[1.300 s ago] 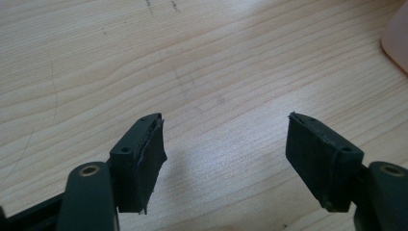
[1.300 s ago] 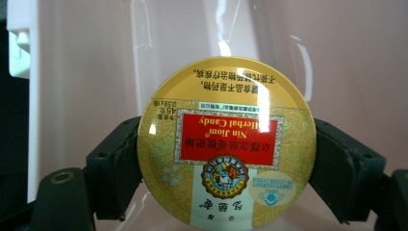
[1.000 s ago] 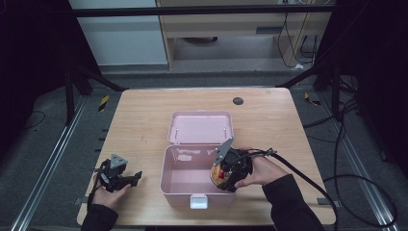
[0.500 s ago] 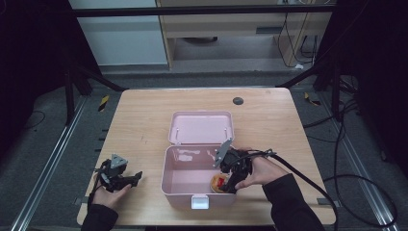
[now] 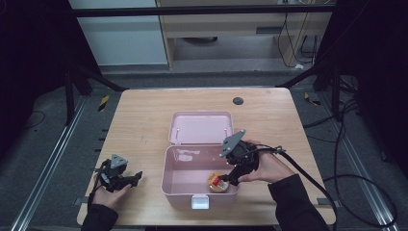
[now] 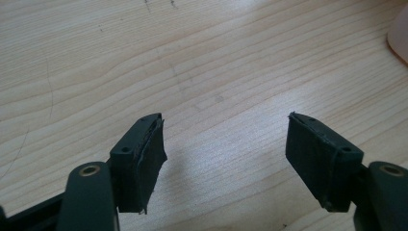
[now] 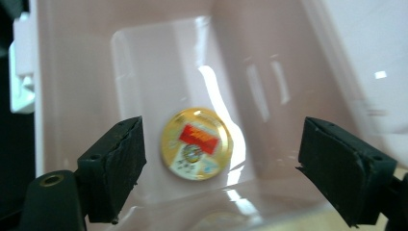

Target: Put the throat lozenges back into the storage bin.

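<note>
While resting low at the worktop's (image 5: 144, 120) near left corner, left tool (image 5: 126, 180) lying in a hand (image 5: 109, 195), jaws spread wide over bare wood — nothing between them. Sitting open mid-worktop, pink box (image 5: 185, 192), lid (image 5: 200, 127) tipped back behind it, white latch (image 5: 200, 201) facing the near edge. Lying flat on the box floor near the front right corner, gold tin (image 7: 196, 143) with a red label. Hovering just above the tin, right tool (image 5: 229, 179), jaws parted well wider than it — touching neither side in the right tool's own view. Trailing from that tool off the worktop's right edge, black cable (image 5: 308, 175).
</note>
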